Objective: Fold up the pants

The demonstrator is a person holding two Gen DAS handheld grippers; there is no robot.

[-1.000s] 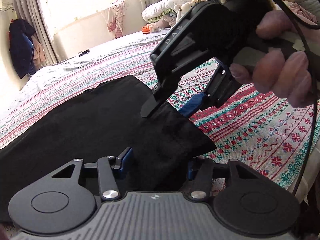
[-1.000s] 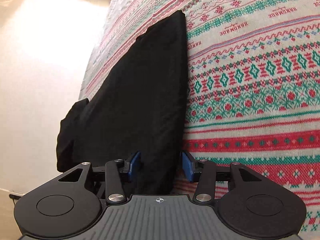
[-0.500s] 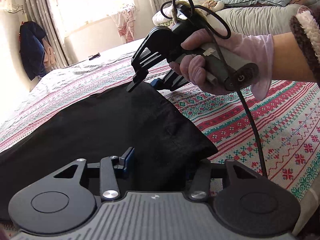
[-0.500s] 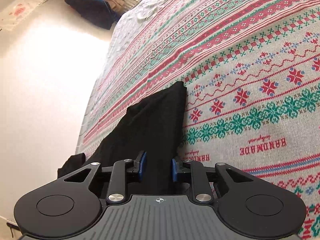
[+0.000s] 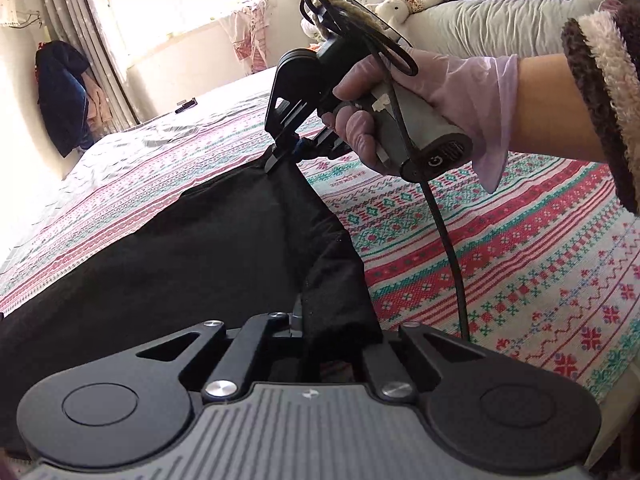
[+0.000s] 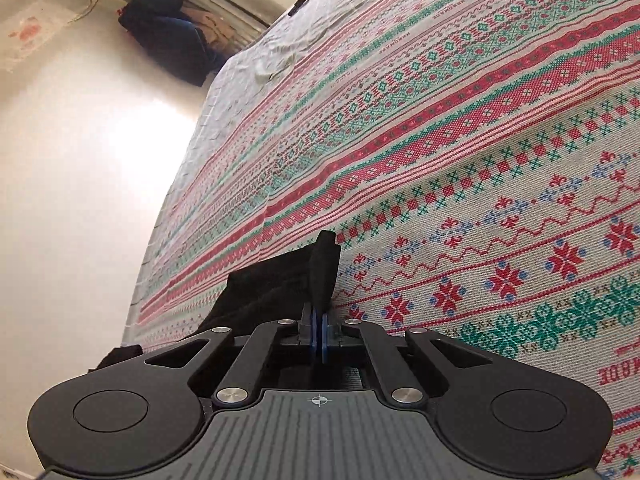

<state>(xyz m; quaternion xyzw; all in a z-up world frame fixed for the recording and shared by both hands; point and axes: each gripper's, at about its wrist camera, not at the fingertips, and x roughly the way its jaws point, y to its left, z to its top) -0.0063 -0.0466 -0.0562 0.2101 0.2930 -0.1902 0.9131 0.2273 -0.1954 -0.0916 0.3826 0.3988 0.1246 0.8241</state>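
pants (image 5: 192,256): black, spread on the patterned bed cover (image 5: 500,248), near edge pulled up off it at two points
left gripper (image 5: 308,332): jaws pressed together on a bunched fold of the pants at the near corner; pads hidden by the cloth
right gripper (image 6: 319,336): jaws pinched shut on a thin black edge of the pants, cloth sticking up between the blue pads (image 6: 313,334)
right hand (image 5: 420,108): gloved, fleece cuff at the wrist, wrapped around the gripper handle, black cable (image 5: 448,248) hanging down
right gripper from left view (image 5: 276,160): tips at the far corner of the pants, fabric tented up to it
background: dark jacket (image 5: 60,92) on wall by curtains, plush toy (image 5: 408,4) on bedding
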